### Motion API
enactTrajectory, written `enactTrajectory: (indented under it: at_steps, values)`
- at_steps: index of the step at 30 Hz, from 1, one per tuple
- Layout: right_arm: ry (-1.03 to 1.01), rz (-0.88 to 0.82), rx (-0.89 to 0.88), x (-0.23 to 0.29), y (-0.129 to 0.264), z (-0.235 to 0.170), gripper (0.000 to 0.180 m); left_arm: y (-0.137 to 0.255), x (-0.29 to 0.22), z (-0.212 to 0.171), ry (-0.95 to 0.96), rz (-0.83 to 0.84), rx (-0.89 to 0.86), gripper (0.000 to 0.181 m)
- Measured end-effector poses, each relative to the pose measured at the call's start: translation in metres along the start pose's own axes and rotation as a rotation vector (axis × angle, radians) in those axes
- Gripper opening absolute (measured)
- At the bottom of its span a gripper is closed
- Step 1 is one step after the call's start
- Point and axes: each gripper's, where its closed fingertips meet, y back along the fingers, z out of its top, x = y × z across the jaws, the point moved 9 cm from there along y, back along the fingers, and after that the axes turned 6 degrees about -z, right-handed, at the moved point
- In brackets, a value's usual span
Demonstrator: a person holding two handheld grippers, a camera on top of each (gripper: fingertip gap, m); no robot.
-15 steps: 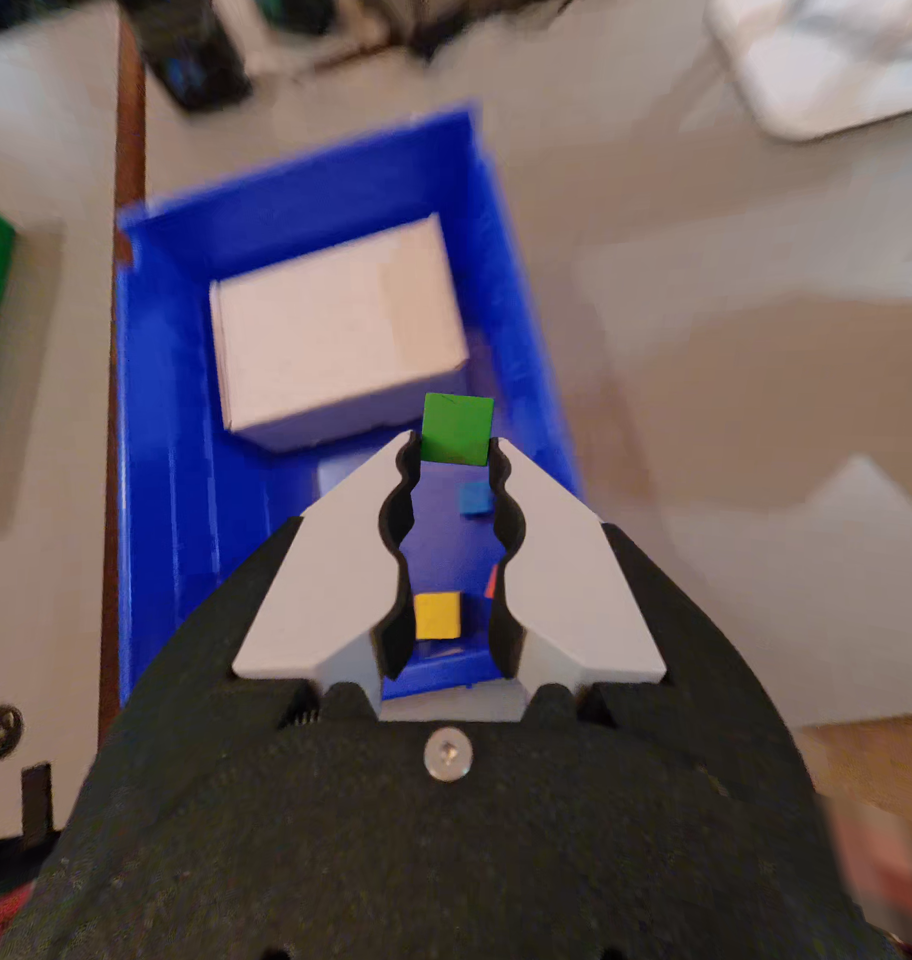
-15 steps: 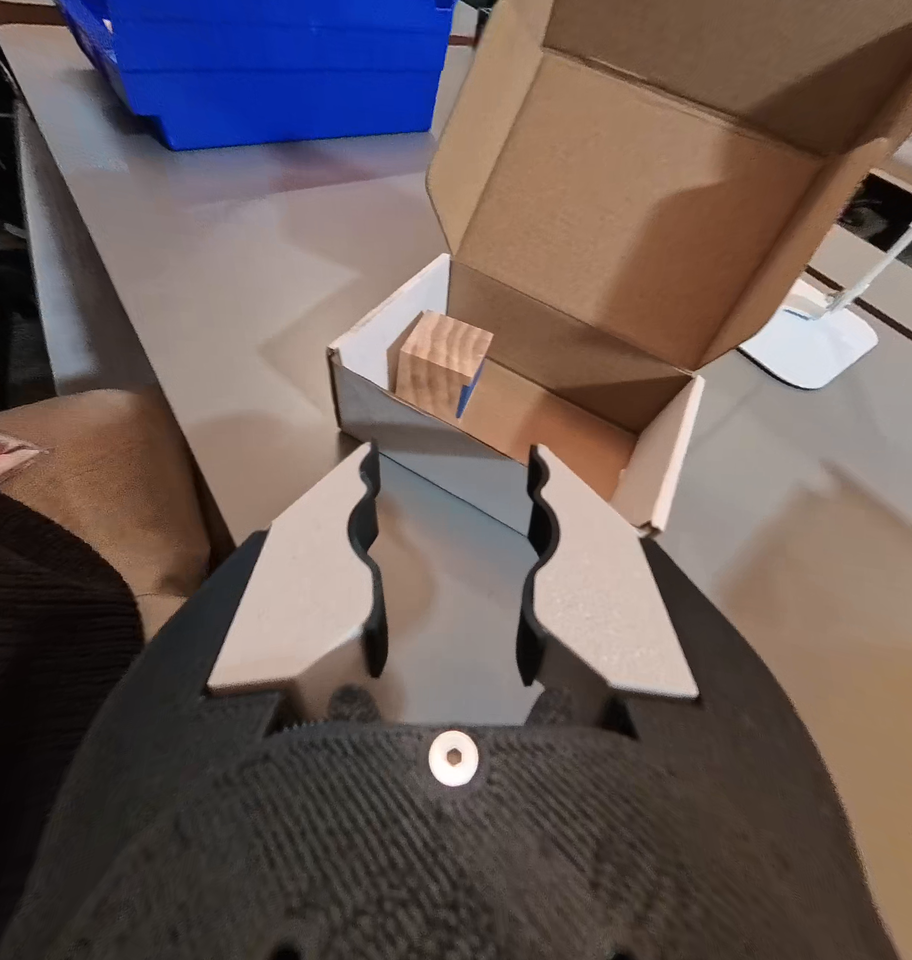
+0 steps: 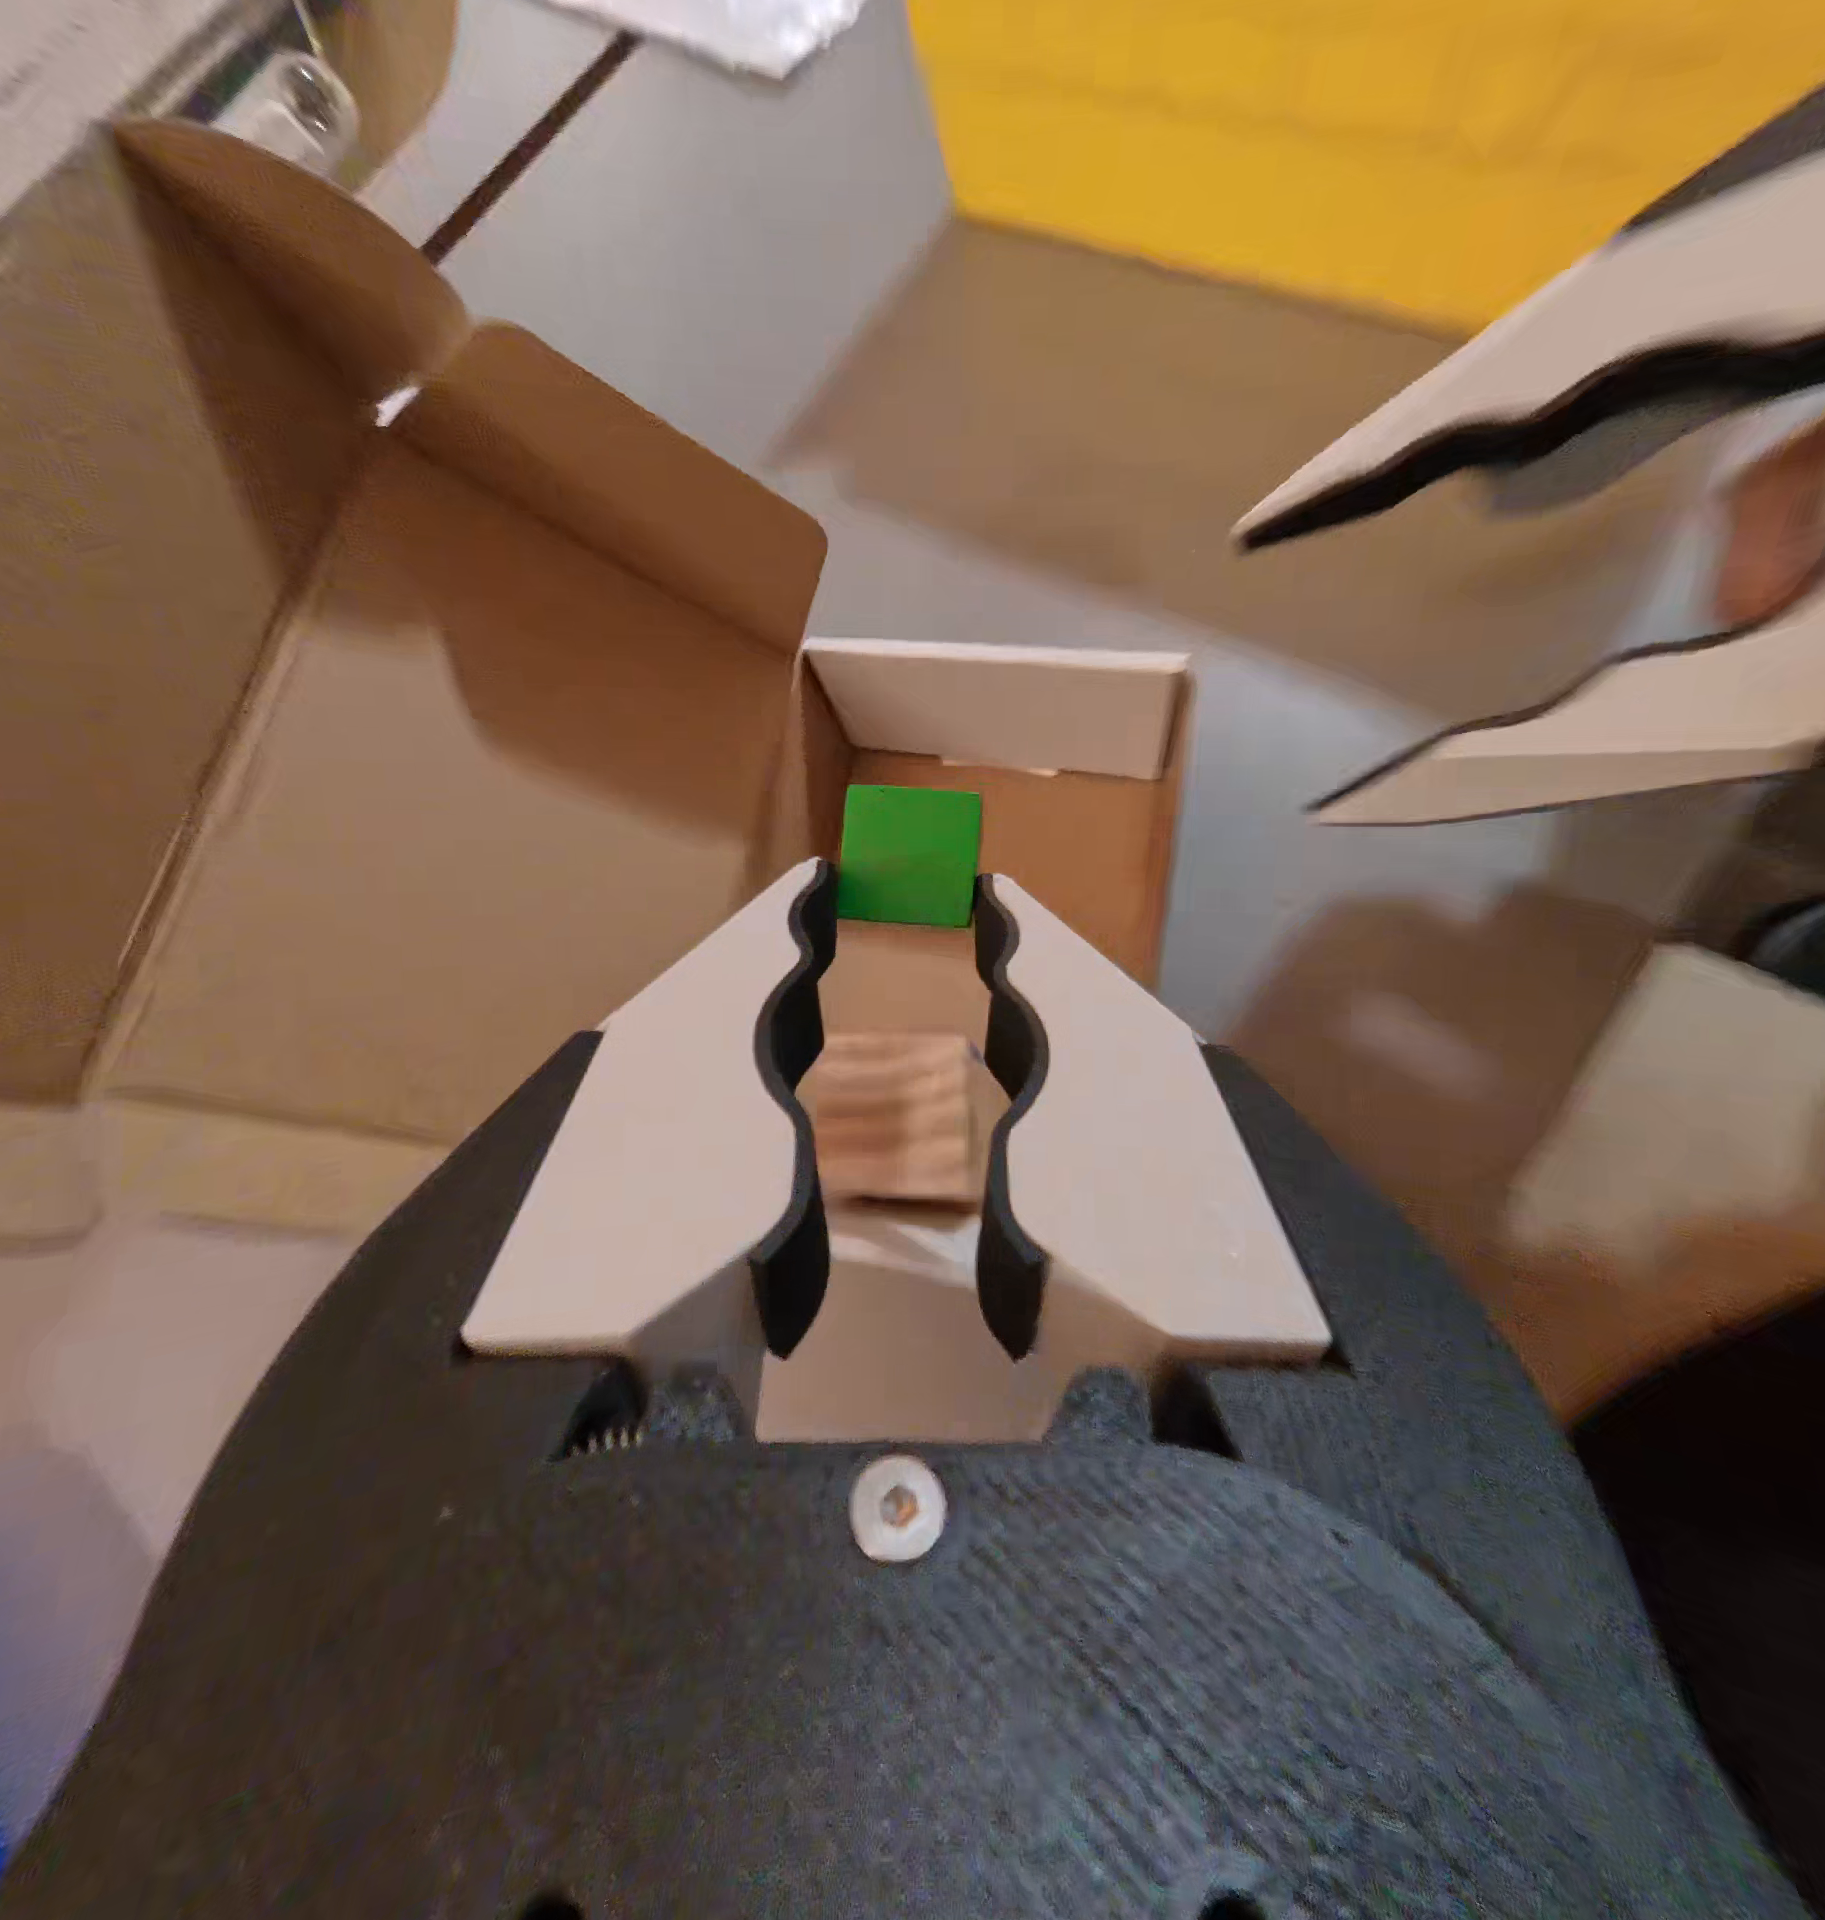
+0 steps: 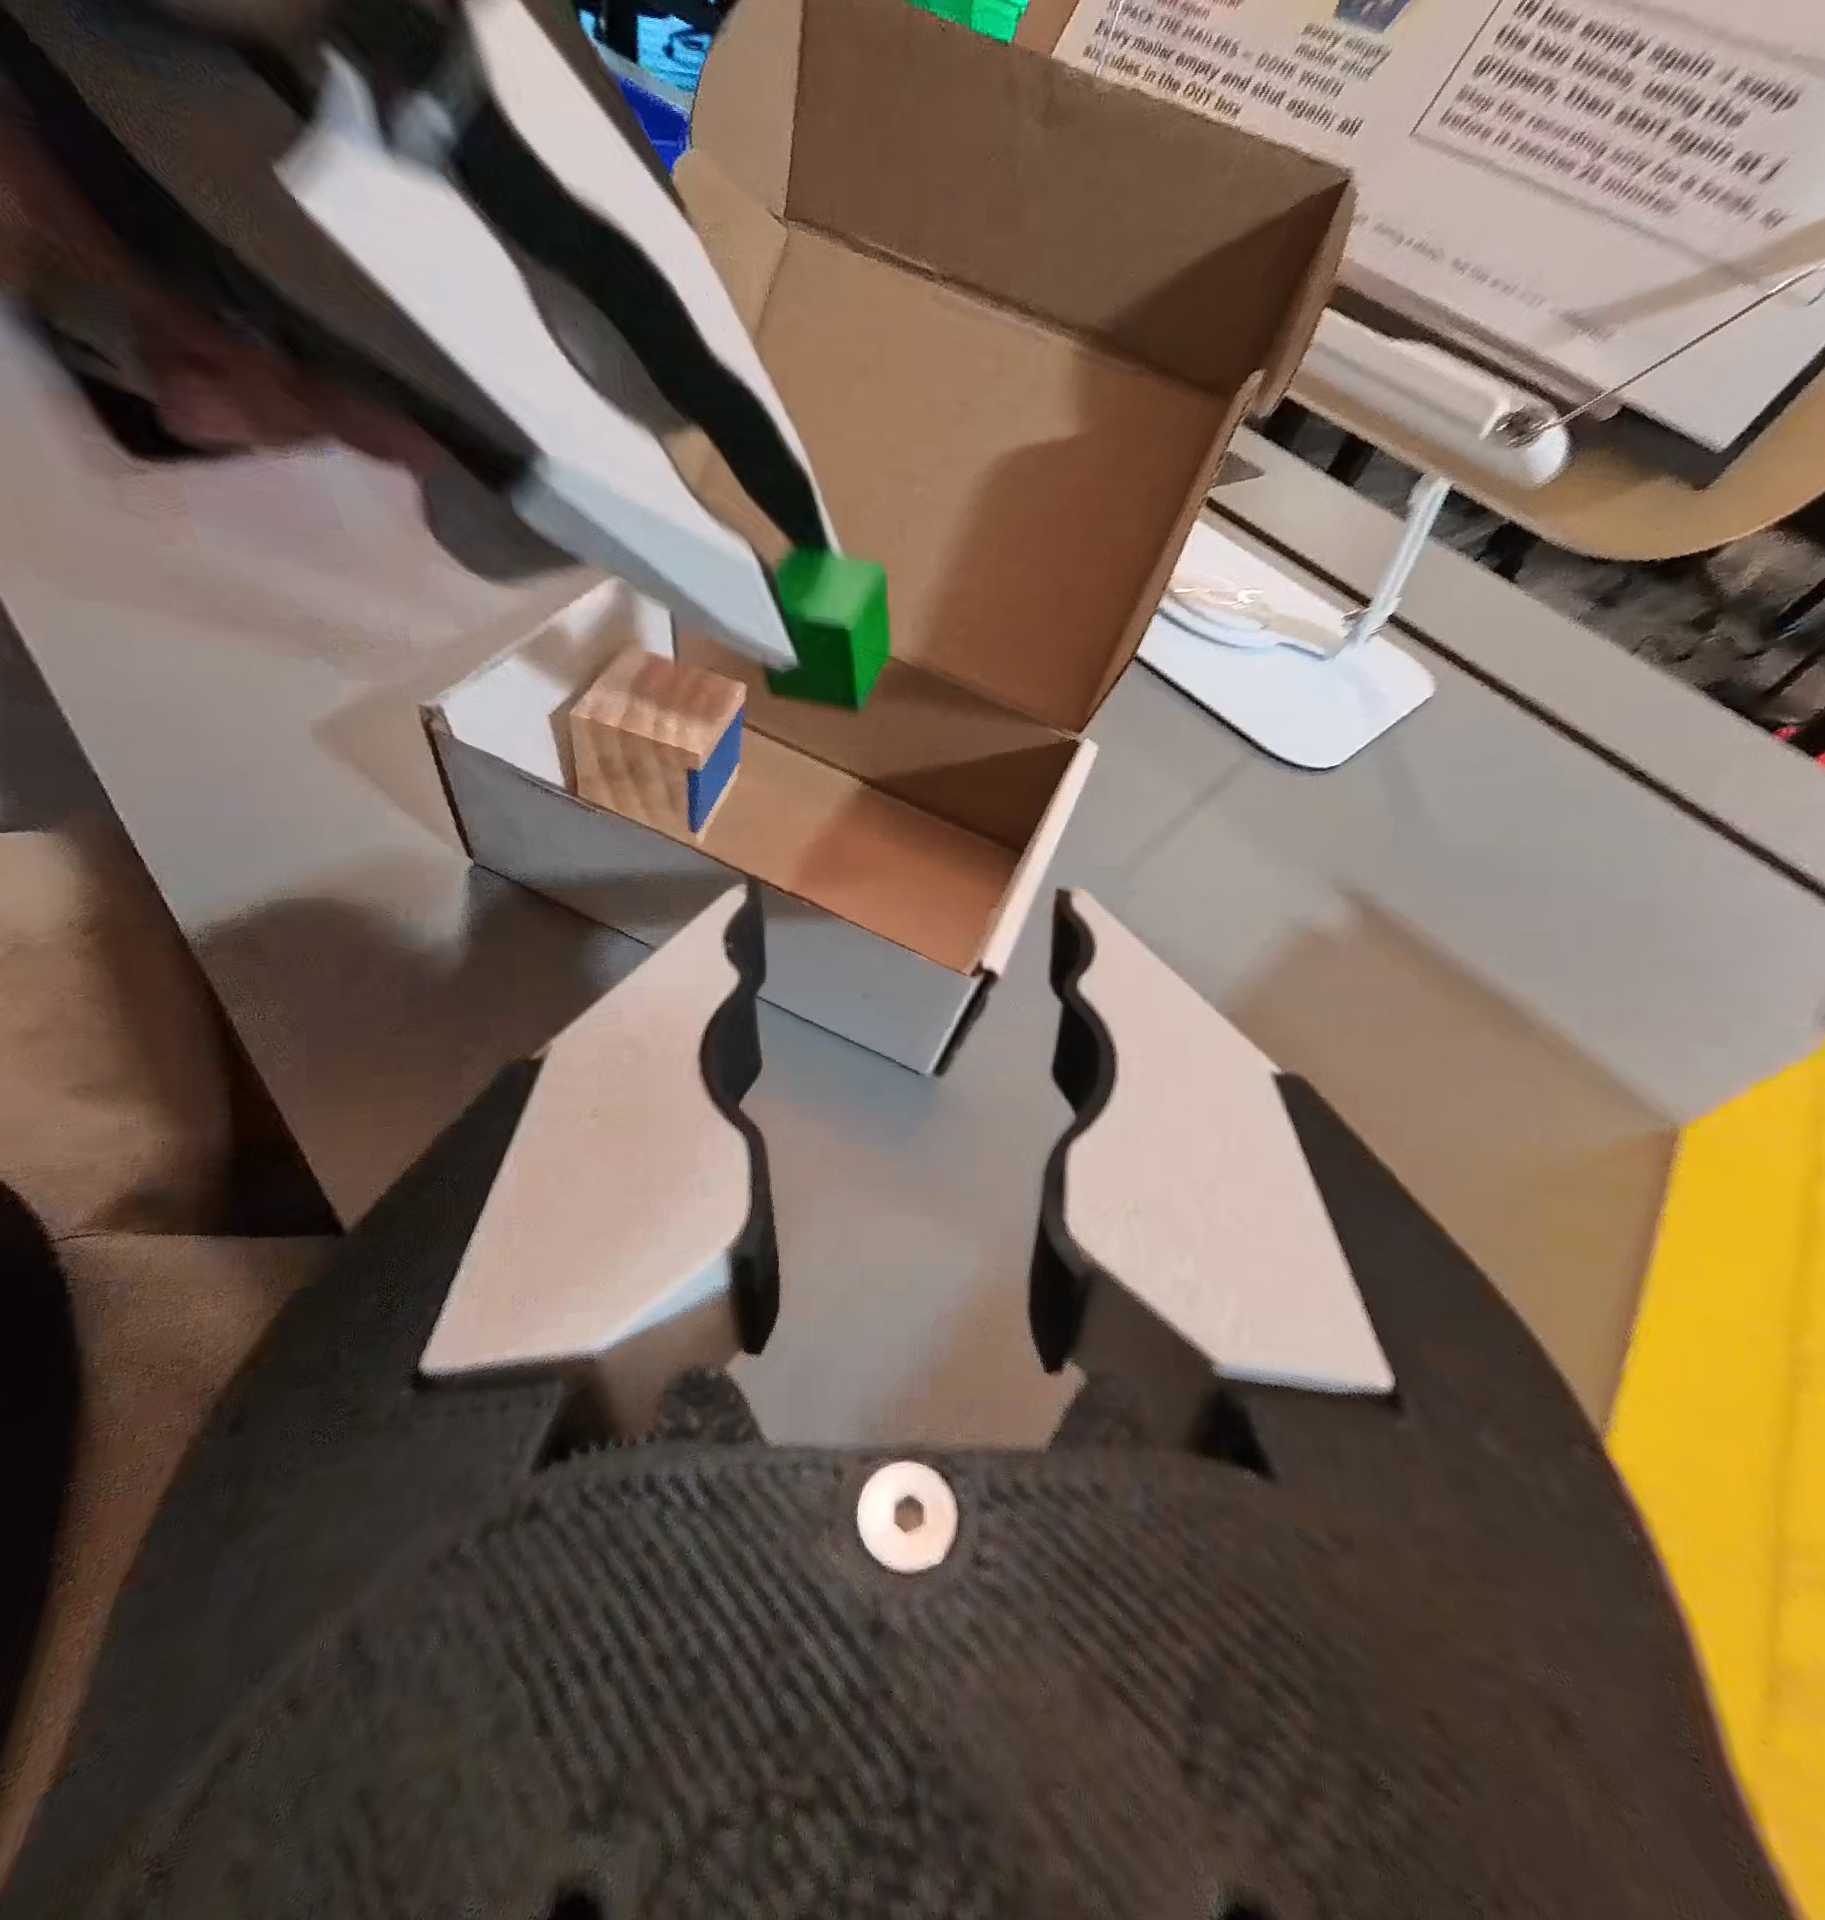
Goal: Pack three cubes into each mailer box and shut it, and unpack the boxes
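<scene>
grey tabletop [image 3: 669,187] runs behind the open mailer box [image 3: 991,707] in the left wrist view, with a yellow surface [image 3: 1303,135] at the top right. left tool [image 3: 906,896] pinches a green cube [image 3: 908,854] between its fingertips, above the open compartment of the box. a wooden cube [image 3: 892,1122] lies in the box, seen through the gap between the fingers. the box lid [image 3: 368,727] stands open on the left. right tool [image 3: 1292,665] shows blurred at the right edge, fingers spread, apart from the box

right wrist view: right tool [image 4: 903,914] has its fingers spread with nothing between them, just short of the near corner of the mailer box [image 4: 866,997] on the tabletop [image 4: 1407,935]. left tool [image 4: 799,613] enters from the upper left and grips the green cube [image 4: 835,629] above the box interior. the wooden cube [image 4: 643,743], one side blue, rests at the left end inside the box. a document stand [image 4: 1344,675] with a printed sheet stands behind the box
</scene>
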Motion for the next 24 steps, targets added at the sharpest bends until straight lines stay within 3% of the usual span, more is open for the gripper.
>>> enactTrajectory:
  at_steps: [4, 13, 16, 19, 24]
  values:
    - [0.038, -0.005, -0.011, 0.001, 0.007, 0.000, 0.055, -0.042, 0.001, -0.009, -0.038, -0.008, 0.156, 0.026]
    - [-0.002, 0.021, -0.018, 0.003, 0.010, -0.003, 0.055, -0.047, 0.000, -0.020, -0.068, -0.062, 0.297, 0.026]
    - [-0.031, 0.035, -0.014, 0.003, 0.007, -0.004, 0.054, -0.048, 0.002, -0.025, -0.068, -0.059, 0.299, 0.027]
    - [-0.040, 0.045, -0.003, 0.005, 0.005, -0.006, 0.054, -0.044, 0.001, -0.025, -0.069, -0.089, 0.258, 0.041]
    - [-0.038, 0.048, -0.009, 0.005, 0.005, -0.006, 0.054, 0.005, -0.007, -0.013, -0.044, -0.136, 0.085, 0.042]
